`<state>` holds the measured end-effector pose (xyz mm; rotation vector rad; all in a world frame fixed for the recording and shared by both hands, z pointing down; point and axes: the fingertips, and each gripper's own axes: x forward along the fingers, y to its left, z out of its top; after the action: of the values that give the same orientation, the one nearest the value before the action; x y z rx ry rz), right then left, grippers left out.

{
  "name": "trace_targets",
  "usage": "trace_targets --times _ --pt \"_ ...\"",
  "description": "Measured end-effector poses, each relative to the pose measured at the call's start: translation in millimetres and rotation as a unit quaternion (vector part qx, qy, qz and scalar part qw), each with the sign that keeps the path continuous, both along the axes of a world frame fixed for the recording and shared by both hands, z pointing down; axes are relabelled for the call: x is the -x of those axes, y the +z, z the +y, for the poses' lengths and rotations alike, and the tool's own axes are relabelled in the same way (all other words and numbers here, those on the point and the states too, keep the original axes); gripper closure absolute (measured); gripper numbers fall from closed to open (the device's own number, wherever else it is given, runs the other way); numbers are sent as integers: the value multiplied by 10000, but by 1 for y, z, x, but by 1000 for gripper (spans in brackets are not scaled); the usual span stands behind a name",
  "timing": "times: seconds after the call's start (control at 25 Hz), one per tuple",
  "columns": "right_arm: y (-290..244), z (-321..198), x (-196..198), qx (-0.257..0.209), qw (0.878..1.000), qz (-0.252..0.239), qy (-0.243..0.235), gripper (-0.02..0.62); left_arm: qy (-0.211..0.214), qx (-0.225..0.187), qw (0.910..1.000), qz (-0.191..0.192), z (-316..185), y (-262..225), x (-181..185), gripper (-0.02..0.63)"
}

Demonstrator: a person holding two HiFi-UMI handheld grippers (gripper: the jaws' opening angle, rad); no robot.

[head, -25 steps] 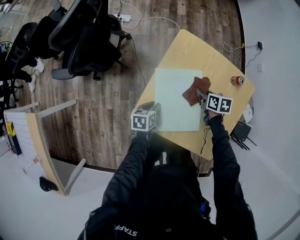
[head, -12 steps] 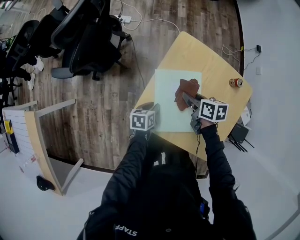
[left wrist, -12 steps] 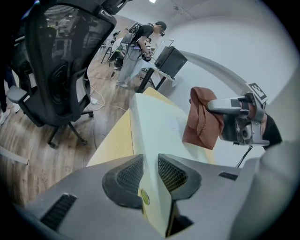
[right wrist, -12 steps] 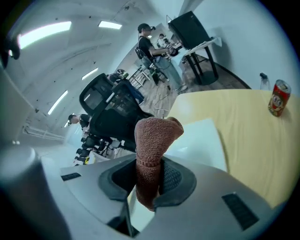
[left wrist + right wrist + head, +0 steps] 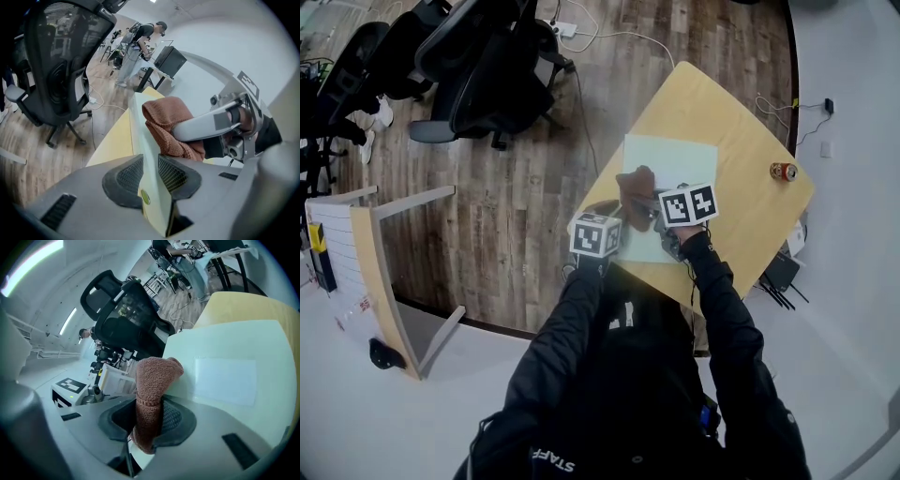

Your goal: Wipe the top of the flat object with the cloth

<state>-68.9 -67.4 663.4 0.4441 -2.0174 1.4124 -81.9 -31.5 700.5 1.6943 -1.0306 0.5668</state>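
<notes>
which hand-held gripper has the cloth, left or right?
The right hand-held gripper: the brown cloth is clamped between its jaws. The left hand-held gripper grips the edge of the pale green board instead.

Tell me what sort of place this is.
Probably an office or lab workspace. Black mesh office chairs stand on wood-plank flooring, a power strip lies on the floor, and the work is done at a light wooden table.

The cloth (image 5: 152, 380) is showing a rough, rust-brown knitted weave. The flat object (image 5: 675, 159) is presenting a smooth, matt pale-green face. The table (image 5: 750, 159) is displaying a light wood finish; the floor (image 5: 534, 178) is showing darker wood planks.
</notes>
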Motion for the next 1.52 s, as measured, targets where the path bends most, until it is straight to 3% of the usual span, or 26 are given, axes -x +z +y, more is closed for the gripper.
trace_targets --times 0.28,1.52 --pt "17 0 -12 82 9993 61 367 489 -42 43 10000 38 1 0 4 489" --pt "16 -18 -195 -442 9845 1064 1322 489 24 65 10000 60 -1 0 2 489"
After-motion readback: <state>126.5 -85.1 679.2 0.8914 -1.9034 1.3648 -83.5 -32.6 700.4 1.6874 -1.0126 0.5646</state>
